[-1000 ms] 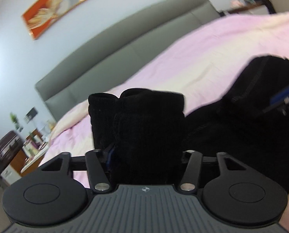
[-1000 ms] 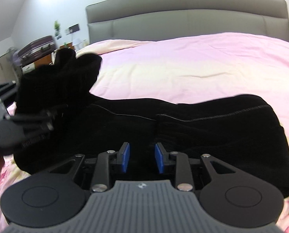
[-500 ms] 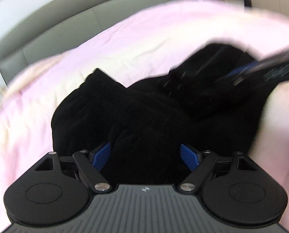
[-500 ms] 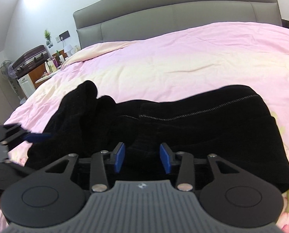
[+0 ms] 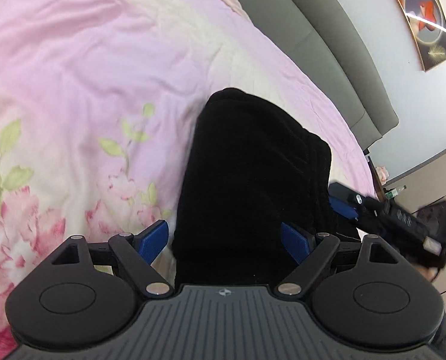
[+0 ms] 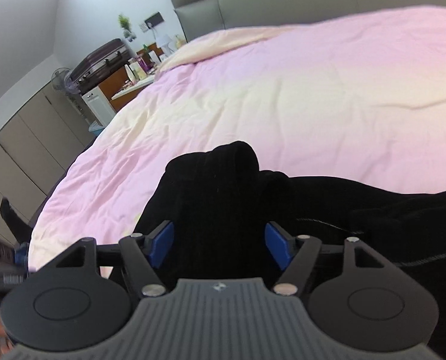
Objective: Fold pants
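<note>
While my left tool [image 5: 226,240] hangs over the bed, I see its blue pads spread wide, gripping nothing, with the black pants [image 5: 253,180] lying between and just ahead of them. My right tool [image 6: 220,243] is spread wide as well and has hold of nothing; a bunched fold of the pants [image 6: 223,198] rises between its pads and the rest of the garment trails off to its right. In the left wrist view the right tool [image 5: 361,207] shows just beside the pants' far right edge. Beyond the fabric the pink bedspread [image 6: 313,96] stretches away, printed with flowers to the left of my left tool. Farthest off stand the grey headboard [image 6: 313,0] and a cluttered nightstand [image 6: 133,81].
</note>
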### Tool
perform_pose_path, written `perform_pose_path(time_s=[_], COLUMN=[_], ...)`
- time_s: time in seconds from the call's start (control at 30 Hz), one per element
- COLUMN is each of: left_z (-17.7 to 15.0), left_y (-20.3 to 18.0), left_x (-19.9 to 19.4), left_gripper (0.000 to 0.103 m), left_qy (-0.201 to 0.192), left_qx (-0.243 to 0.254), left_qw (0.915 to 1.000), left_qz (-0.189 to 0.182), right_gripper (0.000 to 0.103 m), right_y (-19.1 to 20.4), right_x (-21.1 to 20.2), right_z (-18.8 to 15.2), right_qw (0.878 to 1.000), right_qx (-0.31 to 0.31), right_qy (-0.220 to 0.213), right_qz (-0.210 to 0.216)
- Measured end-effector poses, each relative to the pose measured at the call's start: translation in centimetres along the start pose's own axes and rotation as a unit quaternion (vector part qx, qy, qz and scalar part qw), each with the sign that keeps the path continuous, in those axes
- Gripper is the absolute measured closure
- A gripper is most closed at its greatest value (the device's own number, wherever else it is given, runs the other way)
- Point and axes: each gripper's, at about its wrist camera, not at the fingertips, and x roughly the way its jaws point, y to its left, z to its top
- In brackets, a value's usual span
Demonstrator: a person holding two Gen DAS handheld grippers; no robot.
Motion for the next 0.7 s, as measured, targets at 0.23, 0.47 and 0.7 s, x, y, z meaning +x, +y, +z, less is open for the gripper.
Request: perform_pose_path(time_s=[0.23,0.47,0.7], left_z=[-2.6,-2.7,-3.9], left_y=[-2.2,-3.9,-4.9], left_x=[1.6,-0.1,2.9], left_gripper=[0.005,0.005,0.007], left_qy=[0.02,0.002,0.037], left_qx=[0.017,0.03,0.069], left_qw=[0.9996,0.9994,0.9953], left_qz=[0.009,-0.016,0.057], right_gripper=[0.057,0.083,0.07], right_y=[-1.4,-3.4,-6.3], right_x=[5.6,-0.6,2.7], right_z=[1.0,1.2,-1.3], right_qw=[0.995,0.985,0.989], right_qx=[0.083,0.135,0.144], right_qy=[0.059,-0.028,0.03], right_qz=[0.022,0.101,0.03])
